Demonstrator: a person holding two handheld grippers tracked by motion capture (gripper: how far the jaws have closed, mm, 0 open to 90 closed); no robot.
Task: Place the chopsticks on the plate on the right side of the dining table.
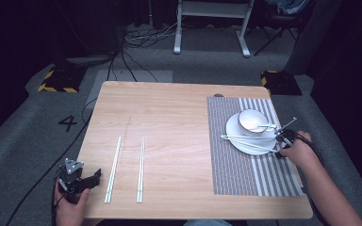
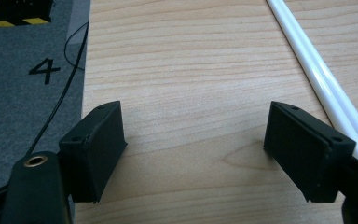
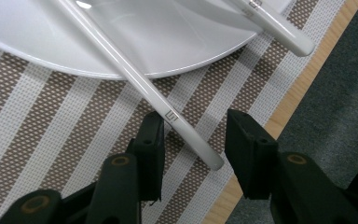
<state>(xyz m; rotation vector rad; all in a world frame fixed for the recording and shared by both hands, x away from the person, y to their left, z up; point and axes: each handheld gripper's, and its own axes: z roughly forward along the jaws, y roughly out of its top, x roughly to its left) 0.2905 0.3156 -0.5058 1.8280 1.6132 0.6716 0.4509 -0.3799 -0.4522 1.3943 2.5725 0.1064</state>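
The right gripper [image 1: 283,136] is seen at the right edge of the striped placemat [image 1: 245,174], just beside the white plate [image 1: 245,143]. In the right gripper view, a white chopstick [image 3: 168,112] slants down from the plate, over its rim and onto the placemat, and its marked end lies between the two black jaws. The jaws stand apart on either side of that end; one jaw is close against the stick, but whether it touches cannot be told, and a gap is seen between the tip and the other jaw, so the stick is not clamped. A second chopstick [image 3: 279,28] is seen farther up in that view, its end reaching past the plate's rim onto the placemat, well apart from the jaws.

In the high view both chopsticks are laid across the plate, in front of the white bowl [image 1: 252,120] that stands on it, and a spoon [image 1: 267,126] rests in the bowl.

The left gripper [image 1: 82,179] is held at the near left corner of the desk [image 1: 169,108], its jaws wide apart with only bare wood between them. Just beside it a pair of white chopsticks [image 1: 113,168] is laid on the desk, and another pair [image 1: 141,168] lies near that one, toward the middle.
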